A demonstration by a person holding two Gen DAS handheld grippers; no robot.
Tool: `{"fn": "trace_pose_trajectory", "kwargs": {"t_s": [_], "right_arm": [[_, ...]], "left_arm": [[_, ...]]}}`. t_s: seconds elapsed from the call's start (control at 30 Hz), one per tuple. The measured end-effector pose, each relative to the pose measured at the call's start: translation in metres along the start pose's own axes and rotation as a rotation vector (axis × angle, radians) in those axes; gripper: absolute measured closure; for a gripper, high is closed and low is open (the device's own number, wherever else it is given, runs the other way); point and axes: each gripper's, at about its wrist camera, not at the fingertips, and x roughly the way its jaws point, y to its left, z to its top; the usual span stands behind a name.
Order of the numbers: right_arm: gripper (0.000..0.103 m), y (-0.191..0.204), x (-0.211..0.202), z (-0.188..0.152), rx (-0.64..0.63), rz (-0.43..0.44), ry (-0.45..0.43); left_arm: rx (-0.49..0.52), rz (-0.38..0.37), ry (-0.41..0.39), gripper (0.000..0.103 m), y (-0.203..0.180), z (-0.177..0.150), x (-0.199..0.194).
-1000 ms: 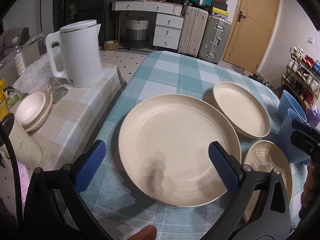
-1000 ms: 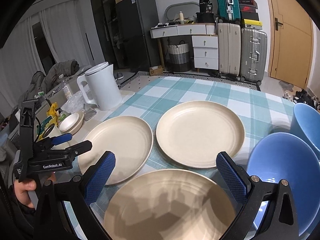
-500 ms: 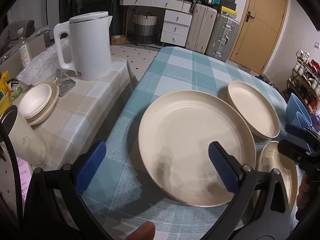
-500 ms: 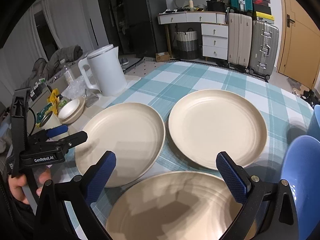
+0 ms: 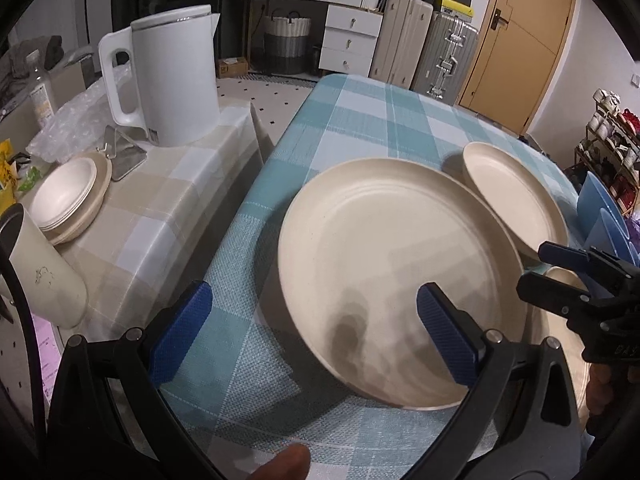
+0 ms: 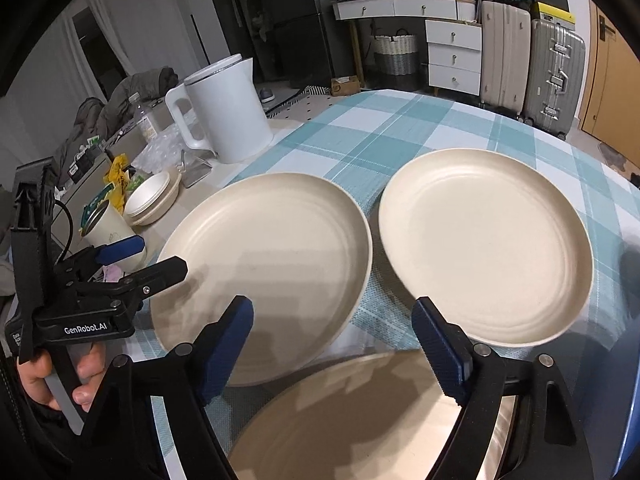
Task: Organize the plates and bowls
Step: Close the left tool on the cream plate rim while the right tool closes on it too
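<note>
1. Right gripper (image 6: 332, 344): its jaws are closing; a second ago they stood at their widest, and now the blue pads (image 6: 438, 350) sit visibly closer together. Nothing is pressed between them. They hang above the far rim of the nearest plate (image 6: 360, 424), which lies at the near edge of the table (image 6: 384, 128).
2. Left gripper (image 5: 316, 330): fingers wide apart, holding nothing, the same spread as a second ago. The right pad overlaps the near part of the left plate (image 5: 396, 264); the left pad is over bare tablecloth beside it.
3. Left plate: it fills more of the left wrist view than a second ago and sits further right in it. It lies near the table's left edge, flat on the cloth.
4. Third plate (image 6: 486, 246): further in on the table, just beside the left plate, not touching it.
5. Blue bowls (image 5: 600, 216): at the table's right edge; in the right wrist view they have nearly slid out of frame.
6. White kettle (image 5: 172, 76): on the side table at the left, now larger in both views.
</note>
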Motion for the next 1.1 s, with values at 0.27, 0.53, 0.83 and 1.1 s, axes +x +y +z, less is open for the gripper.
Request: {"fn": "trace_pose_trajectory", "kwargs": {"t_s": [0.27, 0.53, 0.83, 1.1], "right_arm": [[0.026, 0.001, 0.014, 0.000, 0.007, -0.004, 0.018], [0.050, 0.002, 0.022, 0.000, 0.000, -0.022, 0.028], [0.076, 0.001, 0.020, -0.002, -0.004, -0.070, 0.024], [0.087, 0.001, 0.020, -0.004, -0.015, -0.123, 0.004]], "left_arm": [[-0.024, -0.023, 0.023, 0.004, 0.006, -0.002, 0.006], [-0.045, -0.047, 0.040, 0.025, 0.010, -0.005, 0.010], [-0.022, -0.046, 0.045, 0.069, 0.003, -0.006, 0.015], [-0.027, -0.030, 0.031, 0.086, 0.007, -0.005, 0.014]]}}
